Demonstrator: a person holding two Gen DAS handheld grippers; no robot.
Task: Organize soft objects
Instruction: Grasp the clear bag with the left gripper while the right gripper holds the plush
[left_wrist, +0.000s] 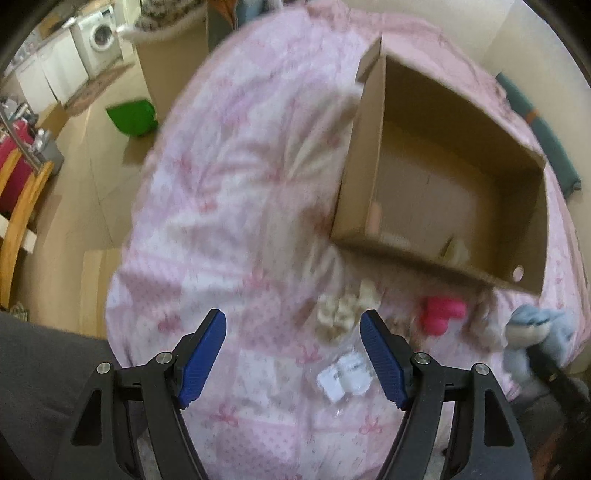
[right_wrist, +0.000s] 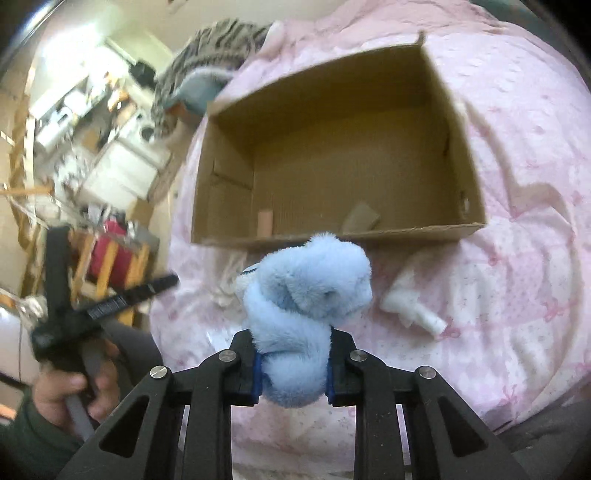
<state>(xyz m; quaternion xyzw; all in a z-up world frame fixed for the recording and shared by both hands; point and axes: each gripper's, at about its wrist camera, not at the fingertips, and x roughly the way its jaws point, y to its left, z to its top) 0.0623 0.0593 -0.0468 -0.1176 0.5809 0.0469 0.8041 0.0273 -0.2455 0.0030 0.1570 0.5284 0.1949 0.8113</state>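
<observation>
A blue plush toy (right_wrist: 306, 295) is held squeezed in the right tongs (right_wrist: 293, 380), near the cardboard box (right_wrist: 343, 236) on the bed (right_wrist: 517, 258). It is judged light and compressible; a mid-body grip suits. The left tongs (left_wrist: 293, 354) are spread wide, empty.

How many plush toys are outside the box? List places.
3: blue plush in right gripper; cream plush and pink toy on bedspread before box. Blur may hide others.
</observation>
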